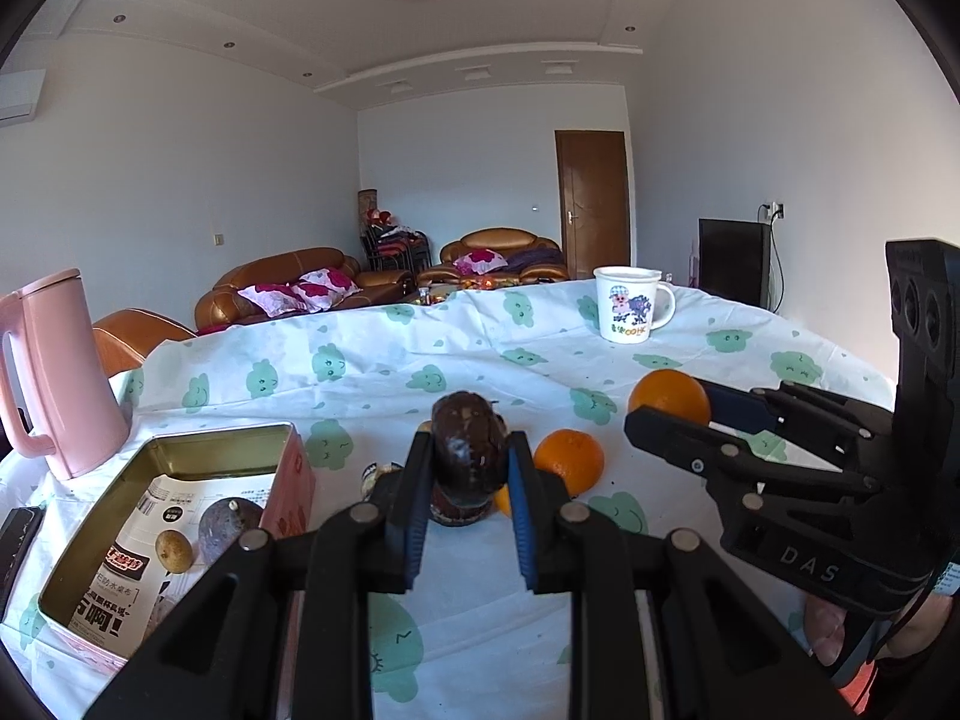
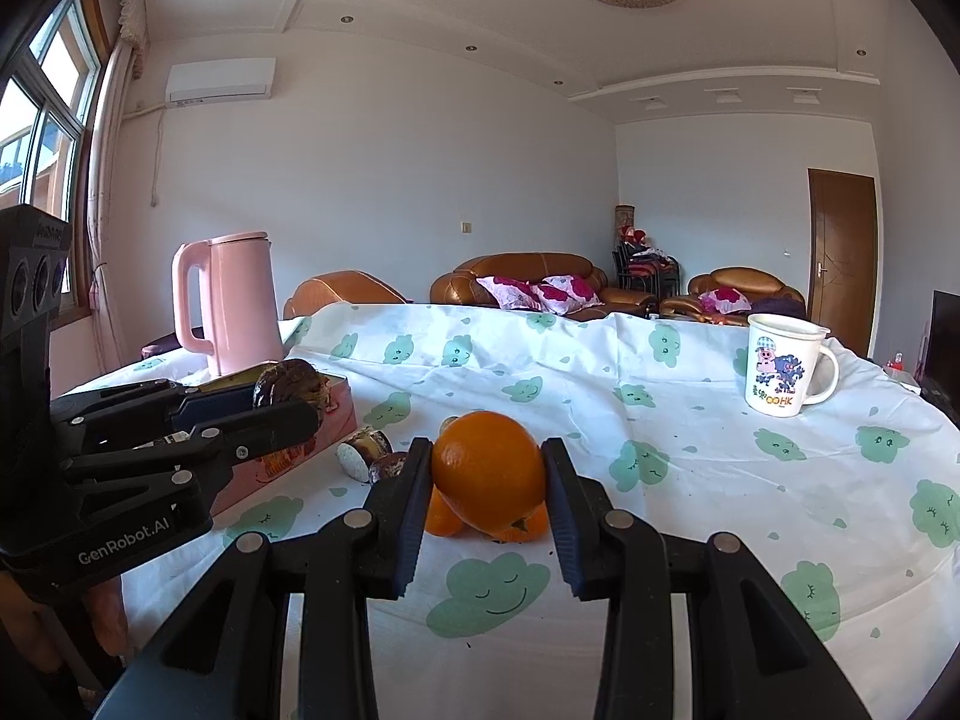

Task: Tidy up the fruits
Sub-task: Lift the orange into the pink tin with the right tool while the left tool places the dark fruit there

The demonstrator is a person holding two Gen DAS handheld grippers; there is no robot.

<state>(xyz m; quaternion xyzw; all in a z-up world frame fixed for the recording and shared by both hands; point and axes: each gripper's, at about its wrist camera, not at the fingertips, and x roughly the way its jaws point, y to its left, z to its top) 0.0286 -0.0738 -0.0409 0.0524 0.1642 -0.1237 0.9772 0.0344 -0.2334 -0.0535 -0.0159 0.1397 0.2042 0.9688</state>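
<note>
Tin [image 1: 78, 576] left on table [image 1: 420, 354], kettle [image 1: 57, 372] behind it, mug [image 1: 630, 303] far right.

Open counter [image 2: 690, 540] lies ahead right; the tin box [image 1: 288, 480] and pink kettle [image 1: 60, 372] obstruct the left.

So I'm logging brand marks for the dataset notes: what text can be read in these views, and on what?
"DAS": right gripper body, left wrist view.
"GenRobot.AI": left gripper body, right wrist view.
"HK", after two orange round marks: white mug.
Chinese print on the paper lining the tin box: too small to read.
</note>
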